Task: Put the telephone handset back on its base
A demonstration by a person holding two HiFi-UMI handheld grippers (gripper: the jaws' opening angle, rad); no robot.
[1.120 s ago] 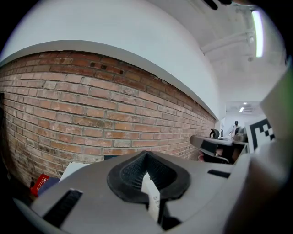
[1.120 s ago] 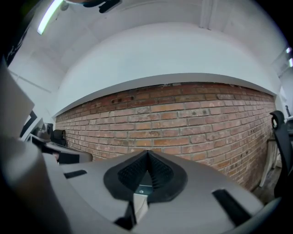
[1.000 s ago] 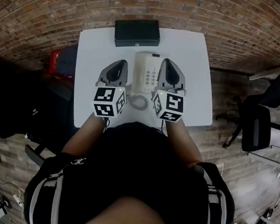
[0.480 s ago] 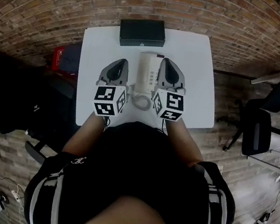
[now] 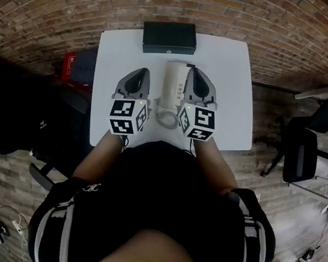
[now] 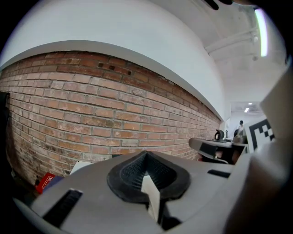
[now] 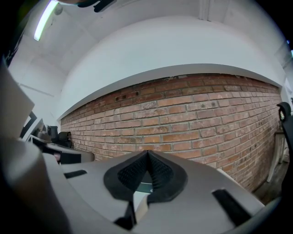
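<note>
A white telephone lies on the small white table, between my two grippers in the head view. Its coiled cord curls at the near end. I cannot make out the handset apart from the base; the right gripper covers the phone's right side. My left gripper hovers just left of the phone, jaws shut and empty. The right gripper hangs over the phone's right edge, also shut with nothing in it. Both gripper views look level at the brick wall.
A black box sits at the table's far edge against the brick wall. A red item lies on the floor left of the table. A black office chair stands to the right. The table's right half is bare.
The head view has drifted, so the table and black box sit a little further right in the picture. Both grippers stay shut, and the right one covers more of the phone.
</note>
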